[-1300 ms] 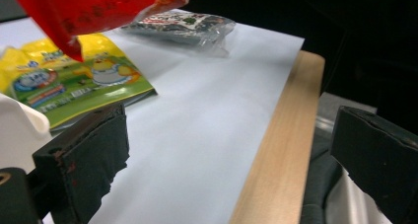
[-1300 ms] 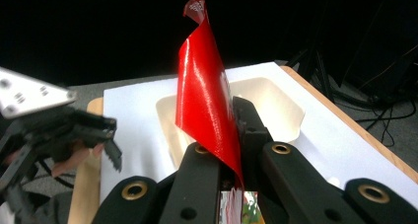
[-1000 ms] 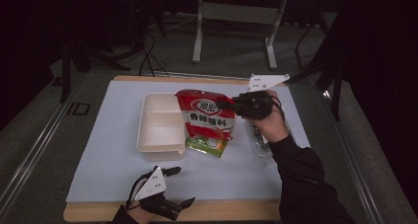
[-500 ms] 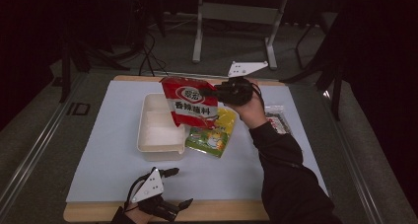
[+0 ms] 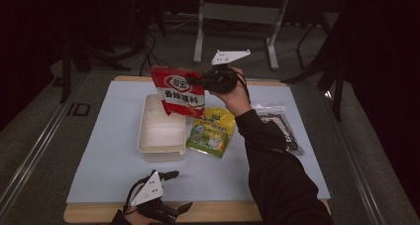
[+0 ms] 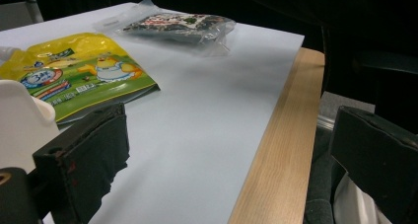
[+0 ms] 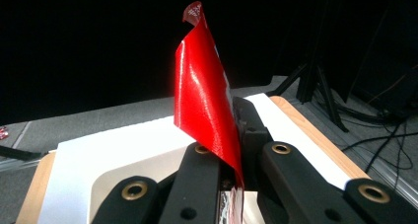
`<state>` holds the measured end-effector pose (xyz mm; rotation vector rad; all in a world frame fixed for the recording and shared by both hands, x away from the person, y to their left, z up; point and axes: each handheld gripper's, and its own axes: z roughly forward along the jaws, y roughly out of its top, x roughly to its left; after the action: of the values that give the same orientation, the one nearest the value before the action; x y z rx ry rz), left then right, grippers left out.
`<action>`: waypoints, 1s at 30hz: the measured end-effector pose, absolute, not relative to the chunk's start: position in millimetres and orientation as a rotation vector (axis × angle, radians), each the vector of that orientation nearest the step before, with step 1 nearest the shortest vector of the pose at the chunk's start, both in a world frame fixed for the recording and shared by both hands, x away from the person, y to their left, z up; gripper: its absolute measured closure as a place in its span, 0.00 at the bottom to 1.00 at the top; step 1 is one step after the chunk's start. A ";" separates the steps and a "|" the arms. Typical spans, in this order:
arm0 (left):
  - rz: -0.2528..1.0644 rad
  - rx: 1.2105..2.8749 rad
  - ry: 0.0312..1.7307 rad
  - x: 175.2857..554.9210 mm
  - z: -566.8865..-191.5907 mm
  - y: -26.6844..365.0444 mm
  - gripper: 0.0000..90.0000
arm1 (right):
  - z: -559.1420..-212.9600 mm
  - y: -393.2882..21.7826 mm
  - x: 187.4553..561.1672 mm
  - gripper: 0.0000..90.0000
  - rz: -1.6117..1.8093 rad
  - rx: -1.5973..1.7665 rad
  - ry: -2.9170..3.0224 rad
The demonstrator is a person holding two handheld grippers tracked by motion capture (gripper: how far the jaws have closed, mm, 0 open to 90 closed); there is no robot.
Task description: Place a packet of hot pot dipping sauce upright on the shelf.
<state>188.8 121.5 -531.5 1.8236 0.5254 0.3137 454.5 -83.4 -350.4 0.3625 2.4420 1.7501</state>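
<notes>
A red snack bag [image 5: 178,90] with white lettering hangs in the air over the far end of the white tray [image 5: 161,131]. My right gripper [image 5: 194,80] is shut on the bag's upper right edge, and in the right gripper view the red foil [image 7: 207,110] stands pinched between the black jaws. A yellow-green pouch [image 5: 212,132] lies flat to the right of the tray and shows in the left gripper view [image 6: 74,71]. My left gripper [image 5: 179,190] rests near the table's front edge with its jaws wide apart and nothing between them.
A clear packet of dark contents [image 5: 278,125] lies at the right of the white mat [image 5: 114,160]; it also lies far off in the left gripper view [image 6: 177,25]. The wooden table edge [image 6: 276,150] runs along the mat. Metal stand legs [image 5: 237,12] rise behind the table.
My right gripper has carried the red bag up and to the left, from over the yellow-green pouch to above the tray's far end. The pouch now lies uncovered. The left gripper stayed put.
</notes>
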 end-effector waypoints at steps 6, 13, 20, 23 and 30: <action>0.316 1.826 0.512 184.9 -531.2 121.8 0.03 | -353.0 -67.5 465.6 0.99 1.784 0.374 2.423; 0.307 1.818 0.518 183.8 -531.4 123.2 0.03 | -357.5 -47.9 476.8 0.99 1.770 0.378 2.423; 0.295 1.815 0.523 183.0 -532.3 125.1 0.03 | -368.9 -29.4 488.0 0.99 1.752 0.369 2.434; 0.283 1.810 0.521 183.1 -533.1 125.4 0.03 | -374.0 -23.5 490.3 0.99 1.728 0.366 2.426; 0.286 1.813 0.518 181.7 -532.9 125.6 0.03 | -387.8 -15.8 500.1 0.99 1.739 0.403 2.414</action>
<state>181.7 125.6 -532.9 1.8127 0.5180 0.2862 500.1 -15.8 -387.8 0.4030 2.4135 1.7392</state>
